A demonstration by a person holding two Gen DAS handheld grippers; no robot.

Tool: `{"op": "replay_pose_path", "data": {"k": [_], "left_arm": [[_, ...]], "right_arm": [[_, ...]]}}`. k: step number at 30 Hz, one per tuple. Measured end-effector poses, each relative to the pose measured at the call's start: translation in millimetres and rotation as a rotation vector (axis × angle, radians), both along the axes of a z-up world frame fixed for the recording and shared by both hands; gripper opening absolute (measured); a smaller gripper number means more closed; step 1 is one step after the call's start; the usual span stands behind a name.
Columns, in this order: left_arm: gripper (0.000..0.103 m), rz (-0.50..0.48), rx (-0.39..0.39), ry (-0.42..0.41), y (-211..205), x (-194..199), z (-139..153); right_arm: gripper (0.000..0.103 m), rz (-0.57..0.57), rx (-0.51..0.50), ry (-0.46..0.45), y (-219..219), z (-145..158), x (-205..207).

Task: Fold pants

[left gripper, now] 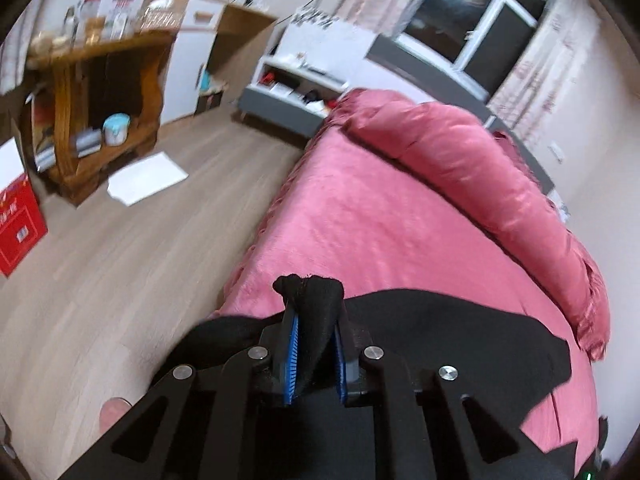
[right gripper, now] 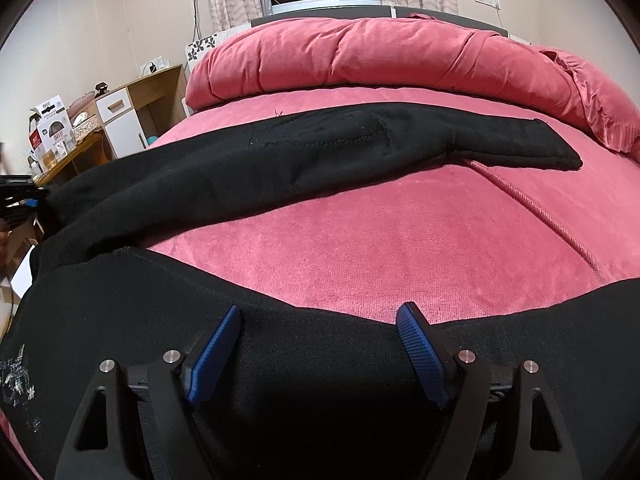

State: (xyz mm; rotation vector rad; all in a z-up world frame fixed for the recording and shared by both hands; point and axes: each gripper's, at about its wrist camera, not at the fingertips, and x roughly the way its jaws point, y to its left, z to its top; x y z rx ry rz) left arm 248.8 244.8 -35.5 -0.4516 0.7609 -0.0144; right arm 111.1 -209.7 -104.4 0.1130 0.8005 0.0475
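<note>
The left gripper (left gripper: 314, 344) pinches a bunched fold of the black pants (right gripper: 320, 148) near the bed's (right gripper: 400, 248) left edge. Only the right wrist view shows one leg stretched across the bed; there the right gripper (right gripper: 320, 344) stands wide open over the cloth, holding nothing.

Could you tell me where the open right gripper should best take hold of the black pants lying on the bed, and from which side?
I would grip the near leg's upper edge, where the black pants meet the pink bedspread. The right gripper hangs open above it, so coming straight down from above probably suits. The fabric lies flat there with a clear edge, while the left gripper is pinching another bunched part.
</note>
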Motion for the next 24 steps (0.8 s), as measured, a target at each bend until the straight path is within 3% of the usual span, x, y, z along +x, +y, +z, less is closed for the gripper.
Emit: {"op": "replay_pose_path", "data": {"k": [7, 12, 15, 18, 20, 24], "left_arm": [[0.014, -0.054, -0.004, -0.086, -26.9, -80.6, 14.3], [0.014, -0.025, -0.003, -0.085, -39.4, -135.9, -1.0], [0.014, -0.038, 0.018, -0.055, -49.6, -159.0, -20.9], [0.013, -0.059, 0.025, -0.008, -55.4, -170.4, -42.8], [0.013, -0.072, 0.050, -0.018, -59.1, -172.4, -44.2], [0.013, -0.072, 0.022, -0.018, -56.0, -169.5, -50.1]], "right_arm": [[0.081, 0.000, -0.016, 0.002, 1.8, -0.5, -0.4], [0.081, 0.002, -0.039, 0.031, 4.1, 0.6, 2.8], [0.081, 0.004, -0.071, 0.111, 8.2, 9.2, 14.1], [0.081, -0.001, -0.020, 0.126, 6.7, 30.8, 30.0], [0.081, 0.002, 0.003, 0.108, 9.9, 48.2, 44.2], [0.081, 0.028, 0.110, 0.105, 24.1, 79.1, 86.9]]}}
